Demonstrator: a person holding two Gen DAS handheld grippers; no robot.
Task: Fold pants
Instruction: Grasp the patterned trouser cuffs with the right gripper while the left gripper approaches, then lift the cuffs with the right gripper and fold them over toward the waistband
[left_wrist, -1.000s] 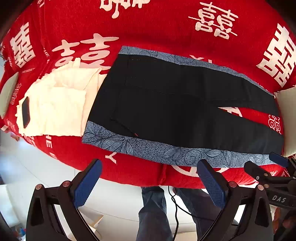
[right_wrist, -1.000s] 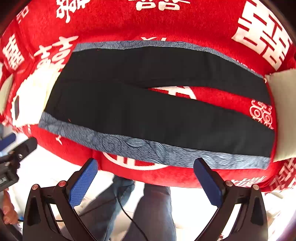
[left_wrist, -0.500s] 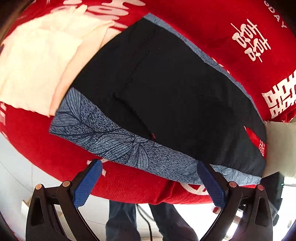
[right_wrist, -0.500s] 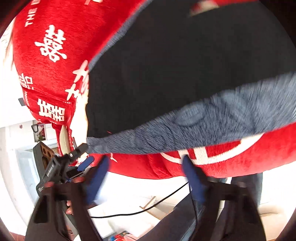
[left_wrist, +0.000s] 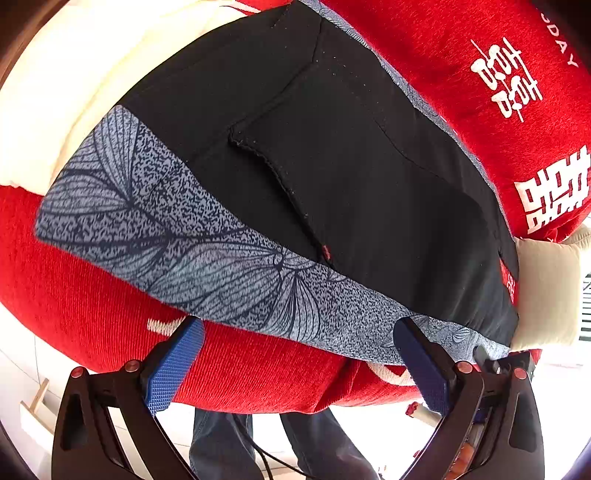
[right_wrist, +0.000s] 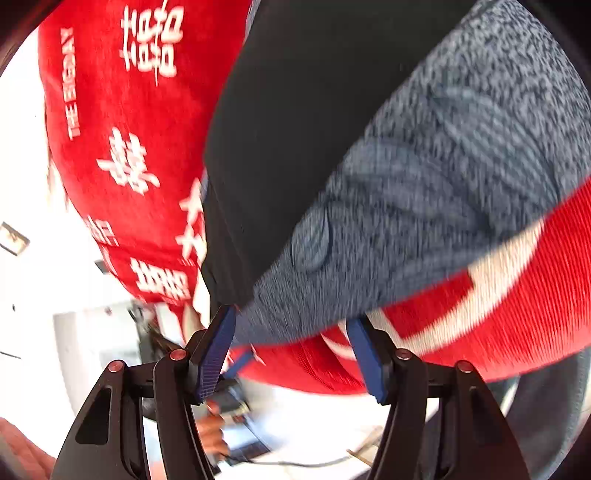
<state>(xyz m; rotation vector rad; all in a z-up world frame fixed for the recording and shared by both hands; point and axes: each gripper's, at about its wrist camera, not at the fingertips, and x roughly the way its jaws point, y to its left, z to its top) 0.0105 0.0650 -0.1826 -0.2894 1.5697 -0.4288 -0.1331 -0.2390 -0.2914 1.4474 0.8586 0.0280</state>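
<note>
Black pants (left_wrist: 351, 166) with a blue-grey leaf-print side stripe (left_wrist: 184, 240) lie flat on a red blanket (left_wrist: 92, 314) with white characters. My left gripper (left_wrist: 295, 350) is open at the near edge. Its right pad (left_wrist: 421, 365) touches the stripe's lower border and its left pad (left_wrist: 173, 369) is over red blanket. In the blurred right wrist view, the pants (right_wrist: 295, 129) end in a stripe corner (right_wrist: 288, 317) that lies between the fingers of my right gripper (right_wrist: 291, 336). Its jaws are closing, and the pads stand apart from the cloth.
A cream cloth (left_wrist: 55, 92) lies beside the pants at the upper left, and a beige cushion (left_wrist: 546, 288) sits at their right end. A person's legs in jeans (left_wrist: 221, 443) and a cable stand below the blanket's edge. A hand (right_wrist: 210, 432) shows under my right gripper.
Both grippers have dropped close to the near edge of the pants. The right gripper has rolled and its jaws have narrowed around the stripe corner. The left stays wide open.
</note>
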